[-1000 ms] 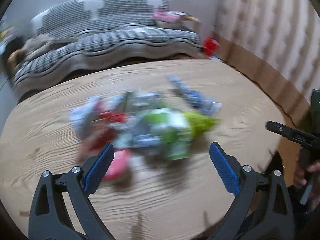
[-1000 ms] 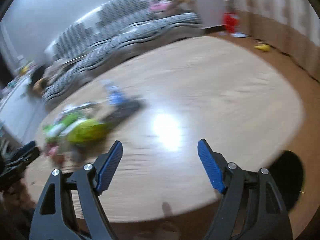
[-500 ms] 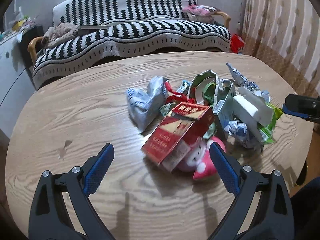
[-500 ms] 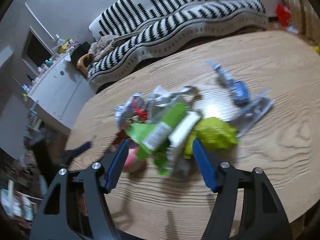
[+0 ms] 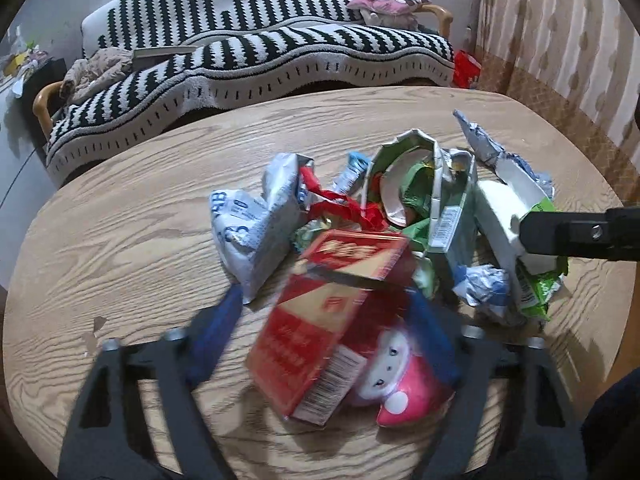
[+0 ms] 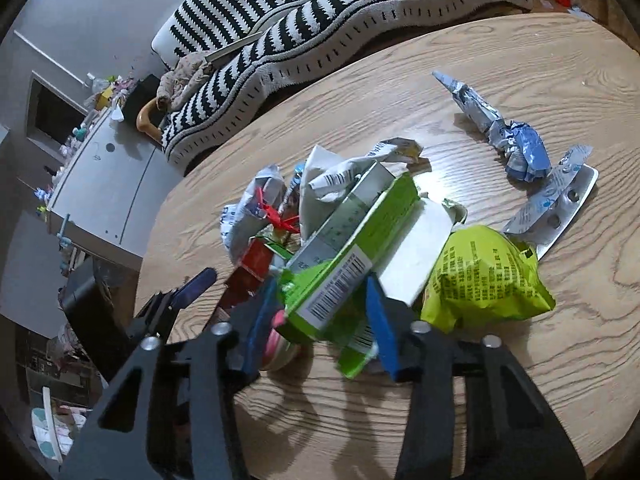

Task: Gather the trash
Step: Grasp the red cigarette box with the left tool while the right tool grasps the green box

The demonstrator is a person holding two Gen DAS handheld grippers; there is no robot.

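Observation:
A heap of trash lies on the oval wooden table (image 5: 120, 240). In the left wrist view my left gripper (image 5: 324, 334) is low over the near side of the heap. Its jaws are closing around a red carton (image 5: 320, 320) and a pink wrapper (image 5: 400, 392), and the left pad still stands clear of the carton. In the right wrist view my right gripper (image 6: 320, 324) is closing around the end of a green and white carton (image 6: 340, 276), with its pads close at the carton's sides. The right gripper's black finger (image 5: 580, 236) reaches in from the right edge of the left wrist view.
A yellow-green bag (image 6: 484, 280), a crumpled blue and silver wrapper (image 6: 516, 148) and a silvery blister strip (image 6: 560, 204) lie right of the heap. A white and blue bag (image 5: 248, 232) sits at its left. Behind the table stand a striped sofa (image 5: 240, 40) and a grey cabinet (image 6: 104, 184).
Both grippers have come down onto the heap and their jaws have narrowed. The right one swung left from bare table to the green carton. The red carton now sits between the left jaws.

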